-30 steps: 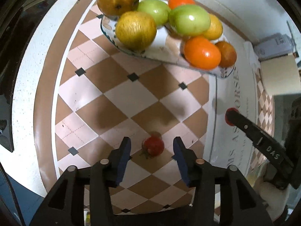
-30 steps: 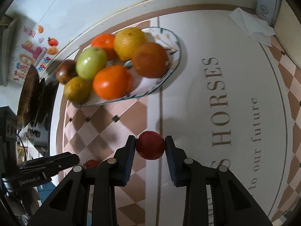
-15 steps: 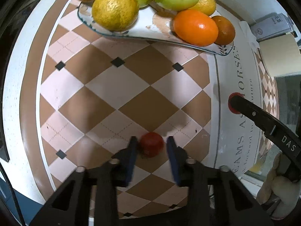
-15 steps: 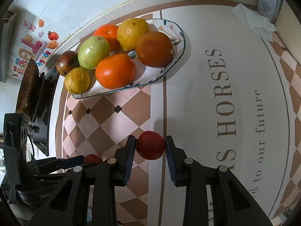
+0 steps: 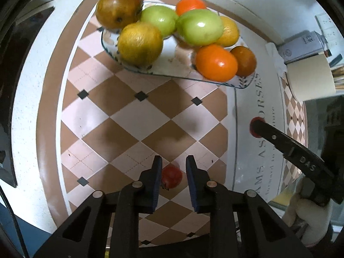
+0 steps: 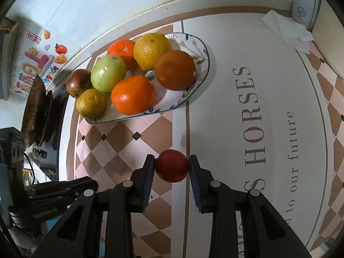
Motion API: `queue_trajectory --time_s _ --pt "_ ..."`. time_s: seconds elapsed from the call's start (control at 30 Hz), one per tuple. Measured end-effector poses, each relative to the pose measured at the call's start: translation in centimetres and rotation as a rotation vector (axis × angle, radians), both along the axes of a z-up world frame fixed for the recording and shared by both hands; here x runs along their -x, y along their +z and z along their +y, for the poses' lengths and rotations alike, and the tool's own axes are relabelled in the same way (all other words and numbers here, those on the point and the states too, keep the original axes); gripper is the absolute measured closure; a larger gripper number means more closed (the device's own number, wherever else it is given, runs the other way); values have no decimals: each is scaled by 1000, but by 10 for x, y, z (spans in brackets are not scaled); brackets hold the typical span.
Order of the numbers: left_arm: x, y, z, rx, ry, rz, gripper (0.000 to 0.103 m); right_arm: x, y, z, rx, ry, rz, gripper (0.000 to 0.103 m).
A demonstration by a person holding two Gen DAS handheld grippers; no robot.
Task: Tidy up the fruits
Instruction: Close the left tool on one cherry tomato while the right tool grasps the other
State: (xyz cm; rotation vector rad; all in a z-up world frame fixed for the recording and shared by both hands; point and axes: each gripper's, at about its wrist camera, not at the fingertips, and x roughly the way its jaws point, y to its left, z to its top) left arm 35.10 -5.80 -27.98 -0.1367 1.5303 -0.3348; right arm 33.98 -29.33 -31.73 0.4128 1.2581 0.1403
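A white patterned plate [image 5: 172, 68] holds several oranges, green apples and a brown apple; it also shows in the right wrist view [image 6: 200, 45]. My left gripper [image 5: 173, 167] is open around a small red fruit [image 5: 171, 176] that lies on the checkered mat, with a gap on the right side. My right gripper [image 6: 172, 163] is shut on a larger red fruit [image 6: 172, 165] and holds it above the mat, in front of the plate. The right gripper's finger [image 5: 277, 137] shows at the right of the left wrist view.
A checkered mat with "HORSES" lettering [image 6: 253, 116] covers the counter. A crumpled tissue [image 6: 288, 30] and a box [image 5: 301, 45] lie at the far right. A dark pan [image 6: 34, 107] stands at the left by the wall.
My left gripper has moved forward around the small red fruit, which now sits deeper between its fingers. My right gripper still holds the larger red fruit, slightly shifted.
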Motion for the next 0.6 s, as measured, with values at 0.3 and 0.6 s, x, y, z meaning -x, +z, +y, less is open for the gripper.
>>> queue_trajectory --time_s 0.3,0.6 --pt "7 -32 -15 -19 -69 132 68 3 -3 4 -15 4 12 69" --pt "11 -34 -17 -61 -98 68 80 6 -3 2 -5 3 10 68"
